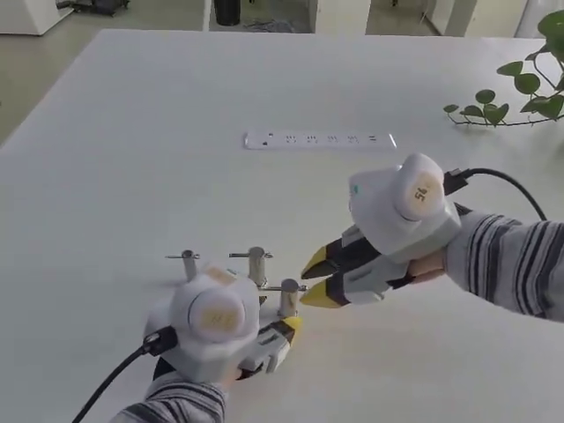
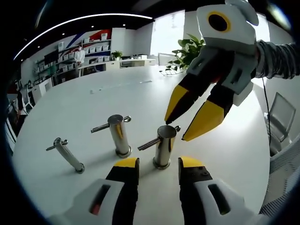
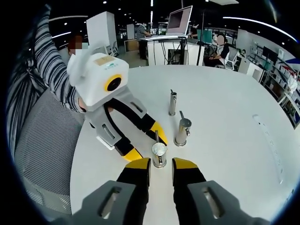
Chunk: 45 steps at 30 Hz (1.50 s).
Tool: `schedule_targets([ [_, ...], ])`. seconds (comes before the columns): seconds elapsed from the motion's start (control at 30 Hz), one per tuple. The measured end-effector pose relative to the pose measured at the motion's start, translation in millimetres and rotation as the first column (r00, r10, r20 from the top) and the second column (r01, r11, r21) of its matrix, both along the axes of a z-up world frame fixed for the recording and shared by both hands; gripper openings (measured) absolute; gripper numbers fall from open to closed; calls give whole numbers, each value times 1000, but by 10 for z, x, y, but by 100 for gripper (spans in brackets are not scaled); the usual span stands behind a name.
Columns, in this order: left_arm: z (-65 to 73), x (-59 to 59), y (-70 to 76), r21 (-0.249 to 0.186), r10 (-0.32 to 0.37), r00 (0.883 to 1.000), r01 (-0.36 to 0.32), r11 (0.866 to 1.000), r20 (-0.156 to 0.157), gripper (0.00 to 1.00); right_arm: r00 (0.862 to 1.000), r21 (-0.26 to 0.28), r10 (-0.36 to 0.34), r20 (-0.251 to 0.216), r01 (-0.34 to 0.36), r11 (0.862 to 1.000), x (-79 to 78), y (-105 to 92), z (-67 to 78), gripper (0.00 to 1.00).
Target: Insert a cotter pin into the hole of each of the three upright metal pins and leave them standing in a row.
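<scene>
White worktable (image 1: 132,132) carries three upright metal pins — far pin (image 2: 68,155), middle pin (image 2: 119,135), near pin (image 2: 164,145) — each with a cotter pin (image 2: 147,144) through it. We find the left gripper (image 2: 158,164), jaws apart, flanking the near pin's base, and the right gripper (image 2: 175,131), jaws apart, at its cotter loop. Only withdrawal remains, we judge.

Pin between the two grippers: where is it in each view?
Head view: pin lower centre, rightmost of three.
Left gripper view: pin bottom centre, just above that view's jaws.
Right gripper view: pin bottom centre, just above that view's jaws.
Shared landmark: middle pin beside it.
</scene>
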<state>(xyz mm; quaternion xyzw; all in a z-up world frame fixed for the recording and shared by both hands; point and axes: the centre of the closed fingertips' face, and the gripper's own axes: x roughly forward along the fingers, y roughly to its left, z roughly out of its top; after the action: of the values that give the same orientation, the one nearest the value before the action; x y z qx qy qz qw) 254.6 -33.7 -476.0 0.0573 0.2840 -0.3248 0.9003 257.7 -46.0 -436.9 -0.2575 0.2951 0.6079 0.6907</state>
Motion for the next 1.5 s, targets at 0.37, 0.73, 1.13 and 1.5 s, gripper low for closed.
schedule_targets([
  [0.37,179,-104,84,-44,-76,997,77,996,29,46,1000,-5,-9,5,9,1000,-8,98,-64,14],
  [0.73,350,-126,117,-109,-55,998,56,992,17,58,1000,9,-14,-9,14,1000,15,159,-77,10],
  [1.13,400,-221,203,-72,-61,998,63,995,33,65,1000,16,-5,-21,5,1000,6,138,-69,8],
  [1.5,429,-310,284,-50,-64,997,66,997,48,69,1000,0,-2,1,2,1000,120,11,-14,8],
])
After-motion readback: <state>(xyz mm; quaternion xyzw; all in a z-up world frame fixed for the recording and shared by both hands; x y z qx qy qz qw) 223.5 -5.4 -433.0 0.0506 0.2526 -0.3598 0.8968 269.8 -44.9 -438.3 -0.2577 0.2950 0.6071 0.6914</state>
